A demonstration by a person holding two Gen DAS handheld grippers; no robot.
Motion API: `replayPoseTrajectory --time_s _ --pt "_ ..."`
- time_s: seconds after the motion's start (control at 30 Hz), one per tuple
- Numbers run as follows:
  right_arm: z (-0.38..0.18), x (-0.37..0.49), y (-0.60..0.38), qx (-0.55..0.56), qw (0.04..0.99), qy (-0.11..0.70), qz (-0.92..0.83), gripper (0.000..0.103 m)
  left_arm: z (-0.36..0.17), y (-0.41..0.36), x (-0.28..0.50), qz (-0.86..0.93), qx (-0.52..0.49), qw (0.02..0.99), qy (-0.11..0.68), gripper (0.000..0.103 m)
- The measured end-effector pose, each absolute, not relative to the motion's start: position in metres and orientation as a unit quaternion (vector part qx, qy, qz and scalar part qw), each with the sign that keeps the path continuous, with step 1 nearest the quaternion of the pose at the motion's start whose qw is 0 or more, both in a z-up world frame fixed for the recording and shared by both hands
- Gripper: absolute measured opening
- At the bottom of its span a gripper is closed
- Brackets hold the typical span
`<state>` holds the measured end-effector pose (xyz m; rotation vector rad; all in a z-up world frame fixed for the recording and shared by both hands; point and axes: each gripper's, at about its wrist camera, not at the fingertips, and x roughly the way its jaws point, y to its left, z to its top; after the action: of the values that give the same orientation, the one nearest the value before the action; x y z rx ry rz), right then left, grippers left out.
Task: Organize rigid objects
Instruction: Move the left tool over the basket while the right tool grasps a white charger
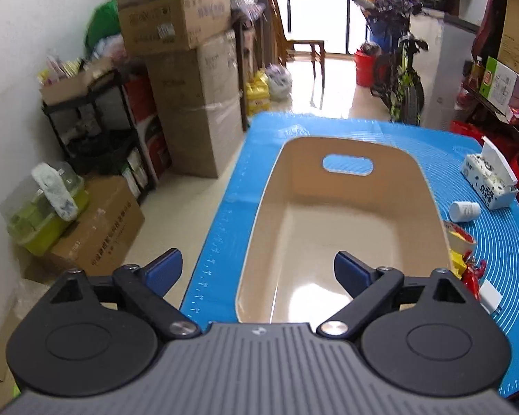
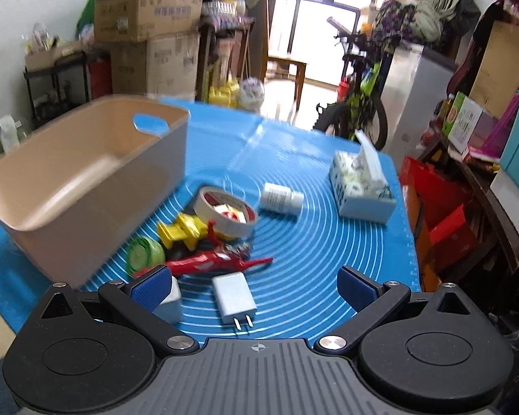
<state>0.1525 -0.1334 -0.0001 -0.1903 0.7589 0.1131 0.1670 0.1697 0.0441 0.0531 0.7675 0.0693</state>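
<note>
My left gripper (image 1: 258,269) hangs open and empty over the bare beige bin (image 1: 415,186) by the mat's left edge, my right gripper (image 2: 254,285) gapes above the white charger (image 2: 234,298), which I'd judge gets clamped next.

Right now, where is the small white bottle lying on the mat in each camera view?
Left wrist view: white bottle at far right, beyond the bin's right rim.
Right wrist view: white bottle near centre, behind the tape roll.
Shared landmark: the tissue box right of it.
</note>
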Motion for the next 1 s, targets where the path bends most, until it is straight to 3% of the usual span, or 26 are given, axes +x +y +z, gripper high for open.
replayPoseTrajectory --time_s 0.13,0.3,0.37,0.47,0.57,0.6,0.63,0.93,1.0 --pt "-0.023 0.176 -0.137 -0.079 0.906 0.410 0.061 0.101 0.028 0.183 0.189 0.025 0.048 0.912 0.407 0.085" --pt "-0.045 0.195 -0.134 -0.090 0.893 0.436 0.068 0.098 0.014 0.188 0.206 0.006 0.084 0.895 0.438 0.084" --pt "-0.054 0.201 -0.133 -0.089 0.886 0.449 0.073 0.096 0.011 0.192 0.210 0.002 0.086 0.892 0.444 0.079" --pt "-0.063 0.205 -0.130 -0.092 0.879 0.461 0.076 0.095 0.006 0.193 0.215 -0.018 0.092 0.884 0.459 0.063" --pt "-0.071 0.210 -0.127 -0.091 0.874 0.471 0.080 0.093 -0.002 0.194 0.219 -0.025 0.099 0.875 0.473 0.041" --pt "-0.073 0.212 -0.127 -0.088 0.872 0.474 0.083 0.091 -0.005 0.195 0.221 -0.026 0.096 0.871 0.481 0.029" --pt "-0.074 0.213 -0.128 -0.086 0.871 0.477 0.084 0.090 -0.005 0.196 0.224 -0.029 0.092 0.868 0.487 0.025" --pt "-0.079 0.226 -0.131 -0.074 0.870 0.479 0.086 0.076 -0.003 0.193 0.230 -0.043 0.089 0.861 0.499 0.011" --pt "-0.080 0.229 -0.131 -0.075 0.868 0.483 0.088 0.064 -0.004 0.192 0.232 -0.043 0.090 0.860 0.500 0.011"
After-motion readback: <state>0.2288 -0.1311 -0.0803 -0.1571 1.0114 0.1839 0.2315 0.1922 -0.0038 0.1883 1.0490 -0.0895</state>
